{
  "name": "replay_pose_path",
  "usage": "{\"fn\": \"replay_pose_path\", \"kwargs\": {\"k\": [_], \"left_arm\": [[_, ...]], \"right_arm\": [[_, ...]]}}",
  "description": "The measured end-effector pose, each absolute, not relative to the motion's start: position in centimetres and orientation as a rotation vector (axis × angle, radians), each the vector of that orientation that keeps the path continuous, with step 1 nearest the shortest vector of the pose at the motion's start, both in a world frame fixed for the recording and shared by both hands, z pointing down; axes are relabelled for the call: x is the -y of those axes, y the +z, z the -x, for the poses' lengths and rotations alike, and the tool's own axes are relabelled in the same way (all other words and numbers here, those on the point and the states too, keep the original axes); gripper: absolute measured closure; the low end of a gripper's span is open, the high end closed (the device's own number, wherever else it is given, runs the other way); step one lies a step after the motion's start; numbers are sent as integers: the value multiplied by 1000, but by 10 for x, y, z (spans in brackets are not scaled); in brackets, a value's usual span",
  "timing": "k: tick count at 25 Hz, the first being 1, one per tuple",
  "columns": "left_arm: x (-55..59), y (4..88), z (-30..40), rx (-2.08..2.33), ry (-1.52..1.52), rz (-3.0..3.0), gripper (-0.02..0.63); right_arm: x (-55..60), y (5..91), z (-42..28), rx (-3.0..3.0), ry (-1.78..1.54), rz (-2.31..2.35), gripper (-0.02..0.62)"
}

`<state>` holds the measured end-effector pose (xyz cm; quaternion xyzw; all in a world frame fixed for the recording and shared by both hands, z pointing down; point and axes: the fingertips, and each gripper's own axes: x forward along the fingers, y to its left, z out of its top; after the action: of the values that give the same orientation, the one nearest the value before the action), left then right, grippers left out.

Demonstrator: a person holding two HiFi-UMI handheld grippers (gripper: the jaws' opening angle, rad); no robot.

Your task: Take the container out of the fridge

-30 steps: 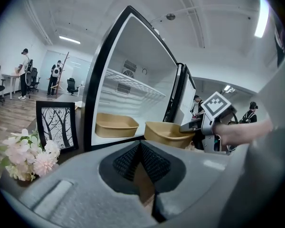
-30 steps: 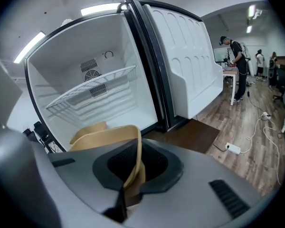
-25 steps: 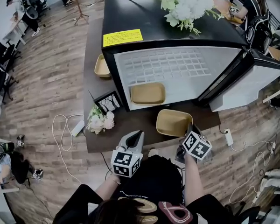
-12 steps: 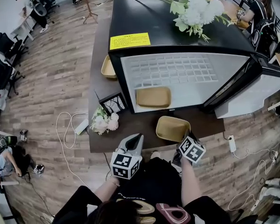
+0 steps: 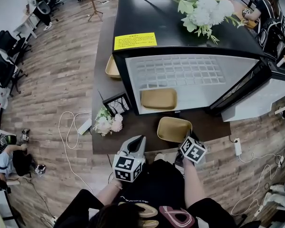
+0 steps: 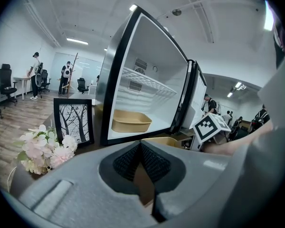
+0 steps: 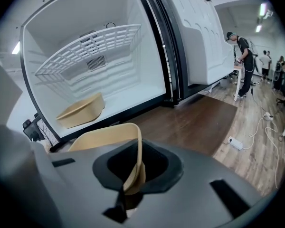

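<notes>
Change since a second ago is showing mainly on the right side: the right hand-held gripper (image 5: 185, 137) and the tan container (image 5: 172, 128) it carries are sitting a little lower and closer to the person than before. The left hand-held gripper (image 5: 141, 138) is hanging in almost the same spot, near the table's (image 5: 133, 127) front edge.

The right hand-held gripper's jaws are pinching the near wall of the container, and its rim is rising up between the pads in the right gripper view. The container is lying outside the fridge (image 5: 152, 13), just in front of its open mouth and over the brown table. Whether its base is touching the table cannot be told. The fridge door (image 5: 256, 91) is standing swung out to the right.

The left hand-held gripper's pads are pressing together at their tips with nothing between them. It is pointing toward the fridge, to the left of the held container and apart from it.

A second tan container (image 5: 158, 99) is resting on the fridge's white floor, beyond the held one. A third tan container (image 5: 111, 68) is lying on the table beside the fridge's left wall. A framed tree picture (image 5: 115, 103) is leaning by the fridge's left front corner, with a bunch of pale flowers (image 5: 106, 123) just in front of it.
</notes>
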<state>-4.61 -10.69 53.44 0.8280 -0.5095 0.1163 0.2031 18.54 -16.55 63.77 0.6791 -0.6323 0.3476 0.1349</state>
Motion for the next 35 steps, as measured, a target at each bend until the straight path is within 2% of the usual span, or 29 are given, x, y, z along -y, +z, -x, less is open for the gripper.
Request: {"fn": "replay_pose_path", "kwargs": {"k": [8, 15, 23, 35], "left_arm": [[109, 535, 45, 1430, 323, -2312, 598], [114, 535, 40, 1422, 321, -2315, 598], [118, 536, 38, 1425, 301, -2309, 598], [124, 532, 35, 1432, 271, -2315, 598]], "right_arm": [[167, 646, -176, 1856, 1081, -1886, 545], [168, 632, -173, 1884, 1121, -1854, 416], [173, 593, -177, 1904, 1102, -1866, 329], [194, 541, -162, 2063, 1045, -1843, 328]]}}
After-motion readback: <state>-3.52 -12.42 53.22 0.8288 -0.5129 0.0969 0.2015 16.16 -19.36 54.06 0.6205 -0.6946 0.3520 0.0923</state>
